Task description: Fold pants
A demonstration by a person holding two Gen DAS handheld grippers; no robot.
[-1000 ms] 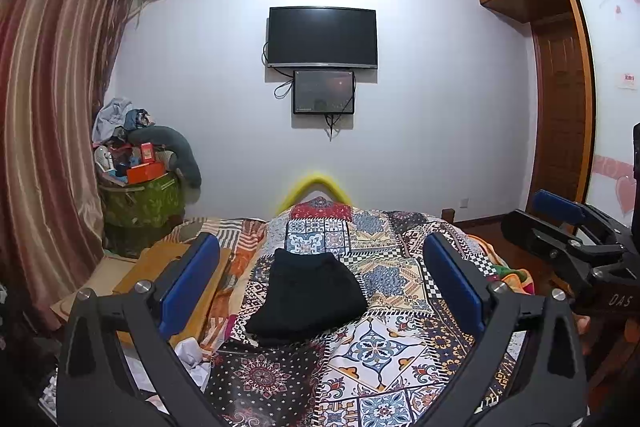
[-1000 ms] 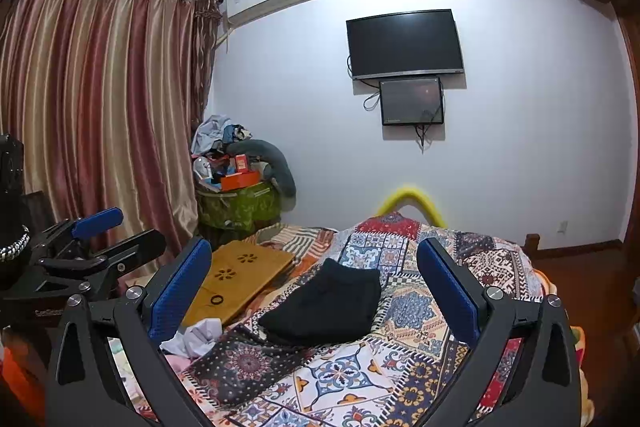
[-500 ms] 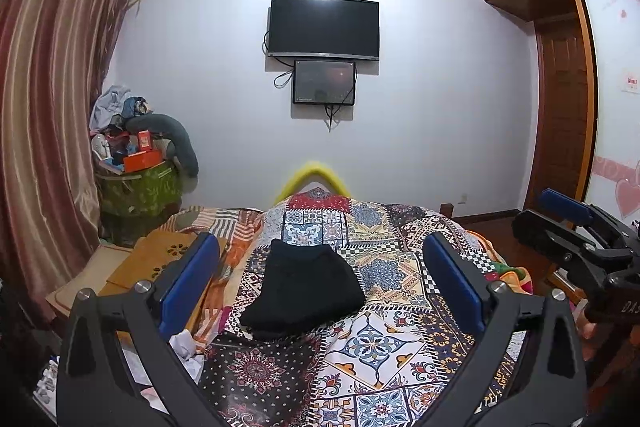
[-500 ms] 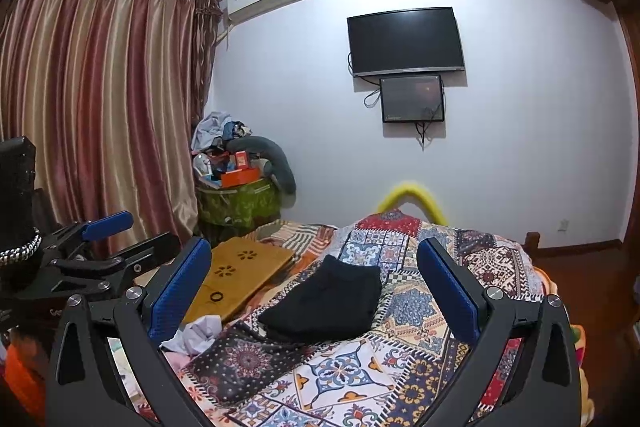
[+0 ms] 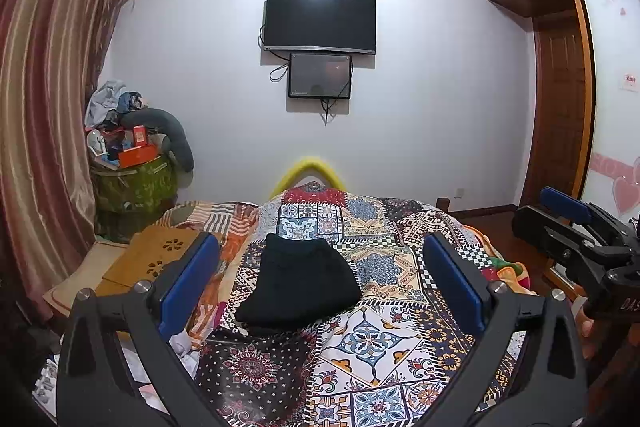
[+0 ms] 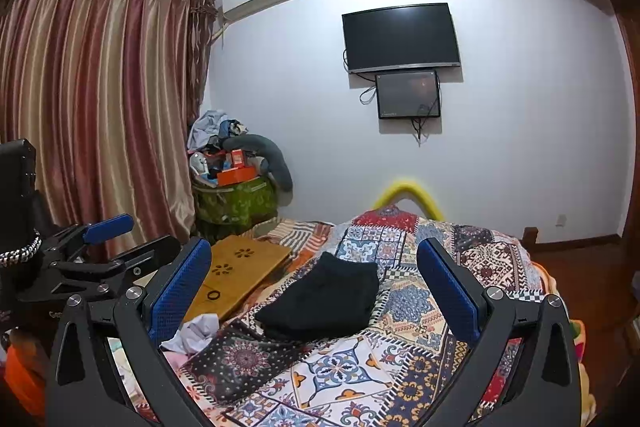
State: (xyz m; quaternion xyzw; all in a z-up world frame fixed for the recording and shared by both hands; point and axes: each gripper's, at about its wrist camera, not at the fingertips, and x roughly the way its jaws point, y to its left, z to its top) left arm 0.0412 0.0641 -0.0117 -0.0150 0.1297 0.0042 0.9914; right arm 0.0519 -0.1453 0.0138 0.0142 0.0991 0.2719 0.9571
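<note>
A: Left wrist view: where are the black pants (image 5: 298, 281)?

B: Ahead, between the left gripper (image 5: 318, 285) fingers, folded. Both grippers wide, holding nothing.

A: Right gripper (image 6: 314, 289)?

B: Pants ahead too, equally near.

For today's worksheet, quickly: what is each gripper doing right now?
Left gripper: open, holding nothing, above the bed.
Right gripper: open, holding nothing; the folded black pants lie untouched.

both wrist views above bed (image 5: 384, 343), facing tv wall, shared
</note>
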